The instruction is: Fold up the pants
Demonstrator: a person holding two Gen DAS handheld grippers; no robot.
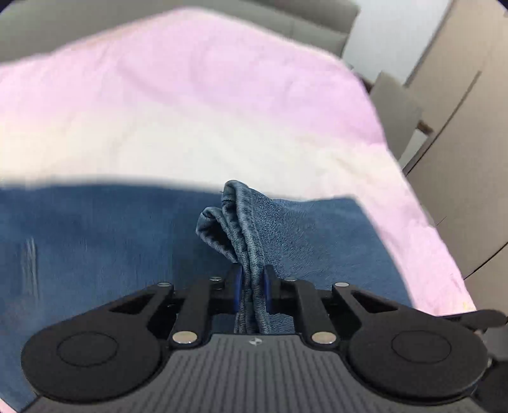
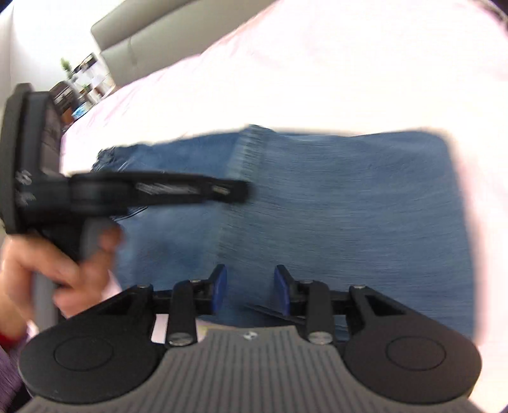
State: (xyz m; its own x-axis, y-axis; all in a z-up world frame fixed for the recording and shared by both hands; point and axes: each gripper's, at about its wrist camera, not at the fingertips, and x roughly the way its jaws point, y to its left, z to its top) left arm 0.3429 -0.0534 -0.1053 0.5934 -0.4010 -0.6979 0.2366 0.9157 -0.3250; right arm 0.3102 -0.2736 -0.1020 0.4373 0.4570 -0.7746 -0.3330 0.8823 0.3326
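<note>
Across the pale pink and cream fleece blanket [image 1: 197, 104] covering the bed, the blue denim pants [image 1: 95, 241] lie spread flat, with bare blanket showing beyond their far edge and along their right side. On the left wrist view the bed's right edge drops off beside beige cabinet doors [image 1: 457, 104], and a grey padded headboard [image 1: 177, 28] closes the far end. On the right wrist view the pants [image 2: 343, 203] end in a straight far edge and a rounded right corner, with open blanket [image 2: 317, 73] past both.

Between the blue-padded fingers of the left gripper [image 1: 252, 287] a bunched fold of denim stands up, pinched tight and lifted off the flat layer below. The right gripper [image 2: 250, 290] hangs just over the flat denim with its jaws spread and nothing between them. Seen from that side, the left gripper [image 2: 241, 190] reaches in over the cloth, a bare hand [image 2: 60, 263] wrapped round its handle. Both views are motion-blurred.
</note>
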